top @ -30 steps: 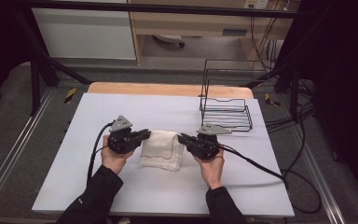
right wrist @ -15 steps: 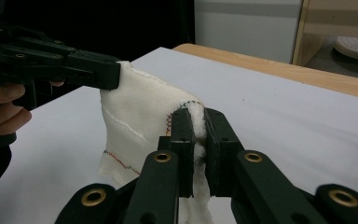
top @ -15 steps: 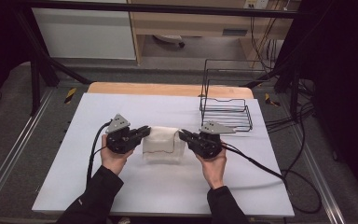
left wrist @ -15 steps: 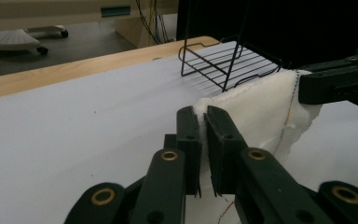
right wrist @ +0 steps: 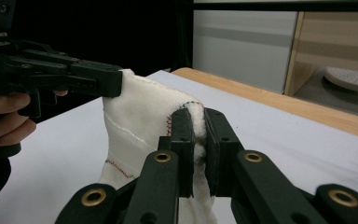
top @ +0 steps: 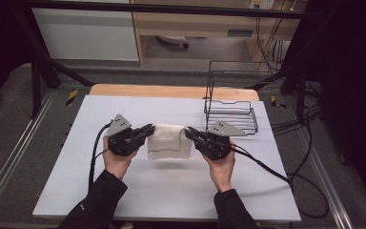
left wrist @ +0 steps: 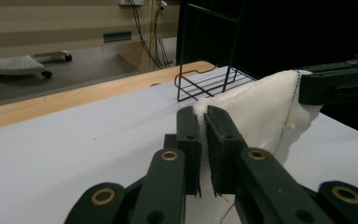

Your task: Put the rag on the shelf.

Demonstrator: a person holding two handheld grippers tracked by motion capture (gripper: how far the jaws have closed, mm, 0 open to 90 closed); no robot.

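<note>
The white cloth [top: 169,141], soft, light and floppy, hangs just above the table [top: 171,191] between the left gripper [top: 146,131] and right gripper [top: 189,133], each clamped on an upper corner, the best hold.

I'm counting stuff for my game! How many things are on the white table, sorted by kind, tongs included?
White cloth: 1
Black wire rack: 1
Tongs: 2, the left tongs and the right tongs, each shut on a top corner of the cloth
Total: 4
</note>
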